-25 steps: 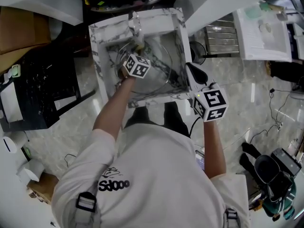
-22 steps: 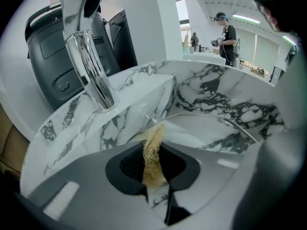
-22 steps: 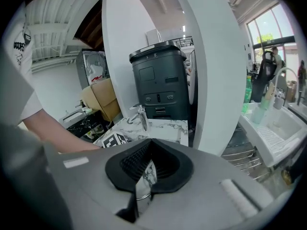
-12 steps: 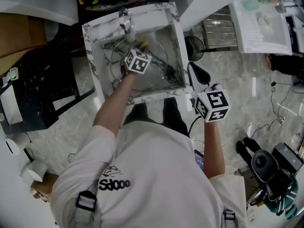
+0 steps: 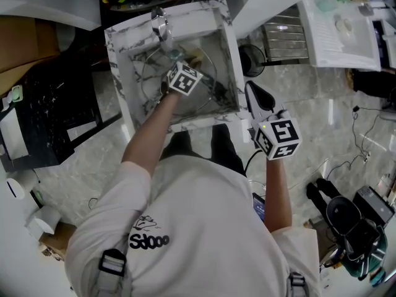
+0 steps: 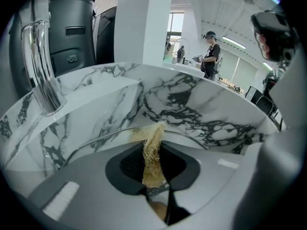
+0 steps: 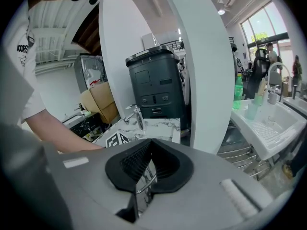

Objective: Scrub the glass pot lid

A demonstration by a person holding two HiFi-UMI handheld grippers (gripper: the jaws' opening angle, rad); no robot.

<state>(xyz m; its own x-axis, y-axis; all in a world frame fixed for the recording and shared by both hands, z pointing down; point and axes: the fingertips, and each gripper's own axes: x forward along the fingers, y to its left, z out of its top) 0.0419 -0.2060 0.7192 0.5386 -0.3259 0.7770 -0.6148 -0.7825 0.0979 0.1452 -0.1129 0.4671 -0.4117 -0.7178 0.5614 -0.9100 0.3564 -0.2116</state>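
The glass pot lid [image 5: 213, 67] leans inside the white marble sink [image 5: 198, 18]. My left gripper [image 5: 187, 64] is down in the sink, shut on a straw-coloured loofah scrubber [image 6: 152, 133] whose tip presses on the lid's metal rim [image 6: 91, 142]. In the left gripper view the gripper [image 6: 154, 150] points at the sink's far wall. My right gripper [image 5: 249, 91] stays at the sink's right edge. In its own view the right gripper [image 7: 149, 162] is shut on the lid's thin rim [image 7: 145, 186].
A chrome faucet [image 5: 159, 23] stands at the sink's back rim, close to the left gripper. A white pillar [image 7: 201, 71] and a black bin [image 7: 156, 85] rise behind the sink. A second white sink [image 5: 343, 36] is at the right, a black crate [image 5: 55, 116] at the left.
My left gripper has slid the scrubber to the right across the lid, a little deeper into the sink. The right gripper has kept its hold in the same place.
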